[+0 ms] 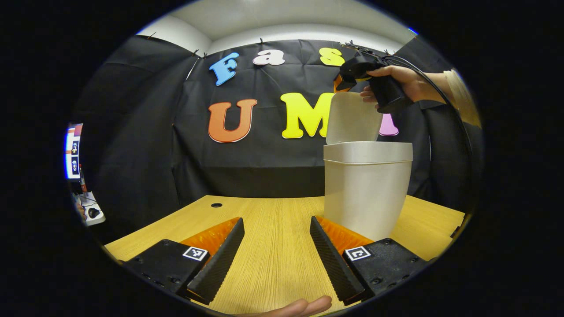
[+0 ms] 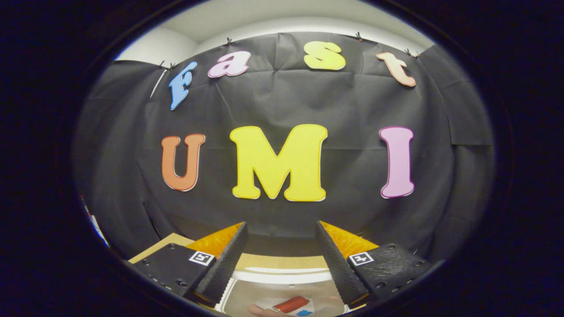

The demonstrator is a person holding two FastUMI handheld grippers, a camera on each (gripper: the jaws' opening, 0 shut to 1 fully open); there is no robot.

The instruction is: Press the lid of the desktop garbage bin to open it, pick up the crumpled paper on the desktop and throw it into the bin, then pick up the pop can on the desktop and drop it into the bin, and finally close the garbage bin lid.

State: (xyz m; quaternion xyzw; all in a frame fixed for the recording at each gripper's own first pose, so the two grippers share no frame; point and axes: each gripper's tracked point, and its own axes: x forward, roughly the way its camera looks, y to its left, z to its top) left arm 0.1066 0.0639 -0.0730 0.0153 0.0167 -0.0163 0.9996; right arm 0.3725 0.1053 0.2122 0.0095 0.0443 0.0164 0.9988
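Pop can [image 2: 291, 304] lies inside the bin [image 2: 282, 278], below the right gripper [image 2: 282, 259]'s spread fingers.

even overhead light, sharp, edges fisheye-bent

Wooden desk [image 1: 273, 229] bearing bin [image 1: 365, 189]

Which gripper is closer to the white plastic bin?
The right gripper: it hovers right above the open white plastic bin, beside its raised lid. The left gripper sits low over the wooden table, farther back.
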